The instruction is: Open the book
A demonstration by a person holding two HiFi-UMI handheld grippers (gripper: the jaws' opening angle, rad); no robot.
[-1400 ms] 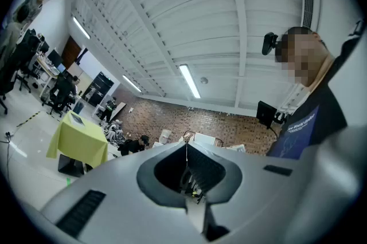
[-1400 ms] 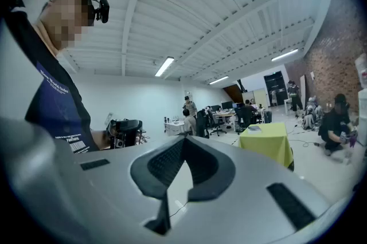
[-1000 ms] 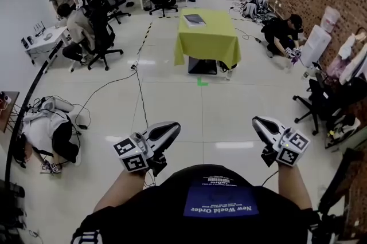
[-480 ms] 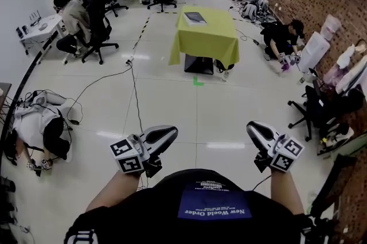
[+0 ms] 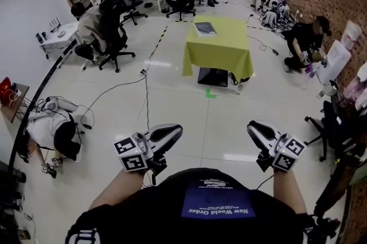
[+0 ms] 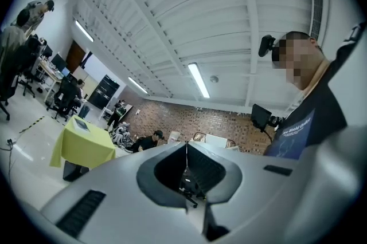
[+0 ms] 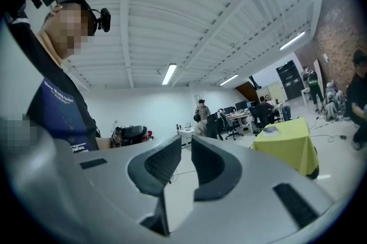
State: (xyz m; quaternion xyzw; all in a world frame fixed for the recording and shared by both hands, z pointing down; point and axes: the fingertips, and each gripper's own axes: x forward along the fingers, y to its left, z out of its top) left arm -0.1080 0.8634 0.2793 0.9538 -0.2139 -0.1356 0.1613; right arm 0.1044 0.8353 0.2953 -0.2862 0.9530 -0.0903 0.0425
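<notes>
A closed book (image 5: 205,28) lies on the far left part of a table under a yellow cloth (image 5: 221,52), several steps ahead across the floor. Both grippers are held out in front of my chest, far from the table. My left gripper (image 5: 172,133) has its jaws closed together with nothing in them. The jaws of my right gripper (image 5: 255,129) are opening, with a narrow empty gap between them. The left gripper view shows the table (image 6: 86,145) and book (image 6: 82,125) far off to the left of the left gripper (image 6: 186,148). The right gripper (image 7: 184,148) has the table (image 7: 287,145) off to its right.
Cables (image 5: 146,97) run over the floor between me and the table. A person crouches on the floor at left (image 5: 54,134). People sit on office chairs (image 5: 100,31) at desks at back left. Another person (image 5: 304,42) crouches by the brick wall, with a black chair (image 5: 338,122) at right.
The view has shifted as I move across the floor, and the yellow table sits a little lower and nearer in the head view. Both grippers stay in front of my chest.
</notes>
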